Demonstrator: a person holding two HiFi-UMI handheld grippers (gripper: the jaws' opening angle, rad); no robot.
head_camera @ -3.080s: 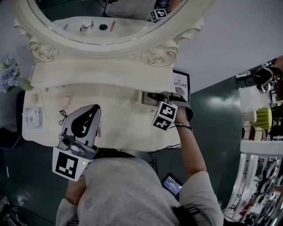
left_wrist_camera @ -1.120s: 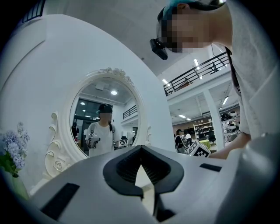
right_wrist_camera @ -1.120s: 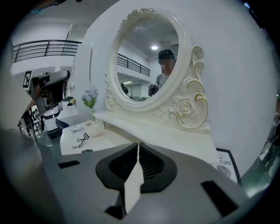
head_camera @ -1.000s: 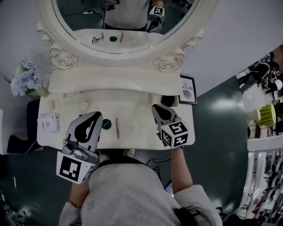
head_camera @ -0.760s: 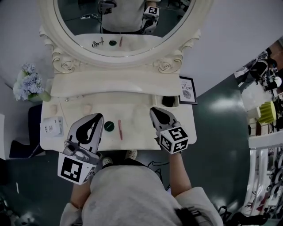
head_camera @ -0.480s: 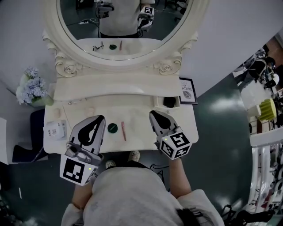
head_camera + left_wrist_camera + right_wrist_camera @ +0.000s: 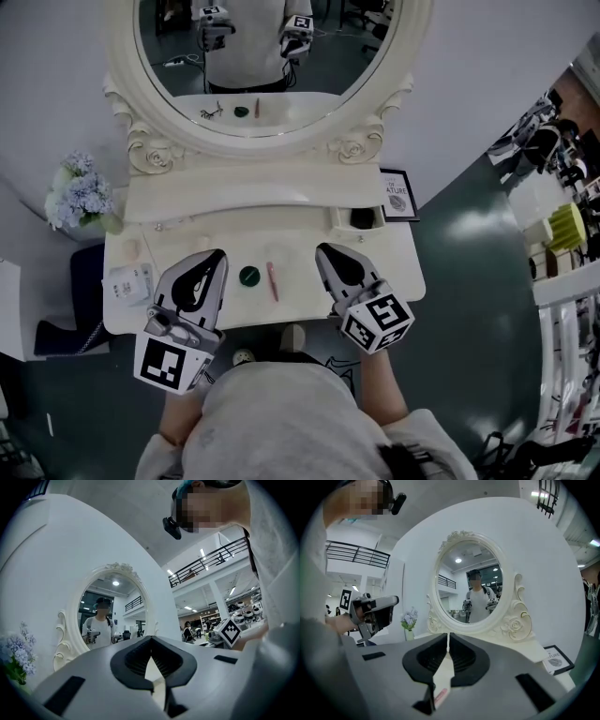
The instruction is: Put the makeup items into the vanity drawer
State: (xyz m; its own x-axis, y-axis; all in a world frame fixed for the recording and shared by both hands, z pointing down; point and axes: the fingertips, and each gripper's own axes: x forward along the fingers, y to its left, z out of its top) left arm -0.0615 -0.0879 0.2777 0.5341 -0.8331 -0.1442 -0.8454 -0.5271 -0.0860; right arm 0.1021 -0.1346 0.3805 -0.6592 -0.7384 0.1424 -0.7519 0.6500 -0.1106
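On the cream vanity top (image 7: 300, 246) lie a round green makeup pot (image 7: 248, 276) and a pink stick (image 7: 272, 280), side by side near the front edge. The pink stick (image 7: 440, 695) also shows under the jaws in the right gripper view. A small drawer (image 7: 359, 217) at the back right stands open with something dark in it. My left gripper (image 7: 220, 253) hovers shut and empty just left of the pot. My right gripper (image 7: 322, 249) hovers shut and empty right of the stick. The left gripper (image 7: 151, 639) and the right gripper (image 7: 448, 634) both face the mirror.
A big oval mirror (image 7: 262, 56) rises behind a raised shelf (image 7: 234, 192). A framed print (image 7: 398, 194) stands at the back right. Blue flowers (image 7: 80, 202) and a white box (image 7: 127, 283) are at the left end. Dark floor lies around the table.
The right gripper has come back from the drawer at the back right to the front of the table. The head view has drawn back; both grippers stay shut over the front edge.
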